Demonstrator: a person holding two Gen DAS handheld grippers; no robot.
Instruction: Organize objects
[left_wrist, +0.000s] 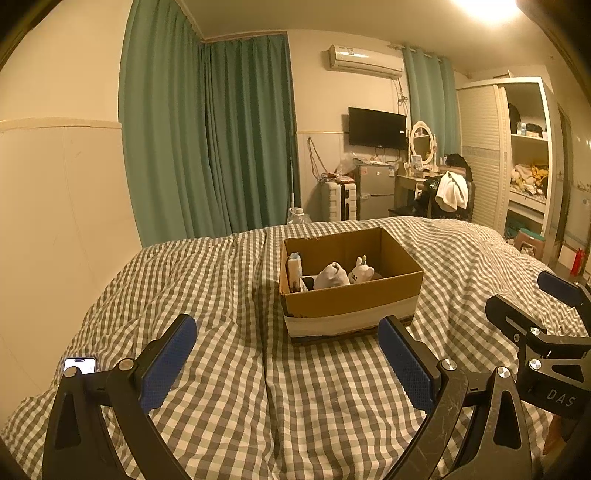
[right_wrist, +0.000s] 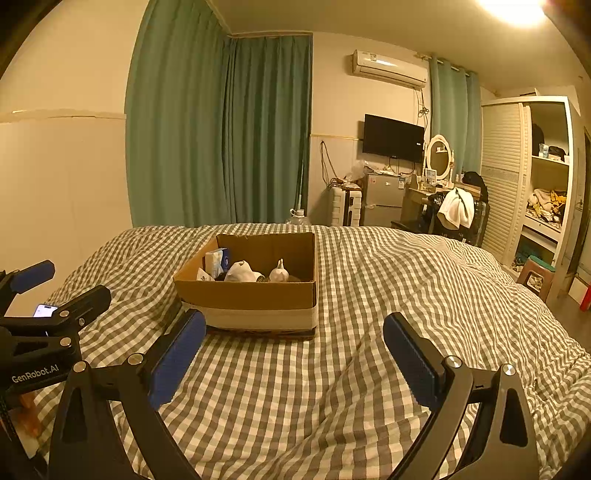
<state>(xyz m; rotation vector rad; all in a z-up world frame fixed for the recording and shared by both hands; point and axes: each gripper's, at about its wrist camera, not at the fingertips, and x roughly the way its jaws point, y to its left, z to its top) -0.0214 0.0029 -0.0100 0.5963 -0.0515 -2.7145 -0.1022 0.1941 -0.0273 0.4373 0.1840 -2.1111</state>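
A brown cardboard box (left_wrist: 351, 299) stands on the checked bed cover (left_wrist: 229, 288); it also shows in the right wrist view (right_wrist: 247, 295). Inside lie a white rolled sock (left_wrist: 331, 277), a small white plush toy (left_wrist: 362, 272) and a pale blue carton (left_wrist: 294, 267) standing at the left wall. My left gripper (left_wrist: 288, 354) is open and empty, hovering over the bed just in front of the box. My right gripper (right_wrist: 293, 350) is open and empty, in front and to the right of the box. Each gripper shows at the edge of the other's view.
A lit phone (left_wrist: 79, 364) lies on the bed at the left edge. Green curtains (left_wrist: 207, 140) hang behind the bed. A wardrobe (left_wrist: 517, 155), a desk with a chair (left_wrist: 450, 192) and a small fridge (left_wrist: 375, 192) stand beyond the bed's far end.
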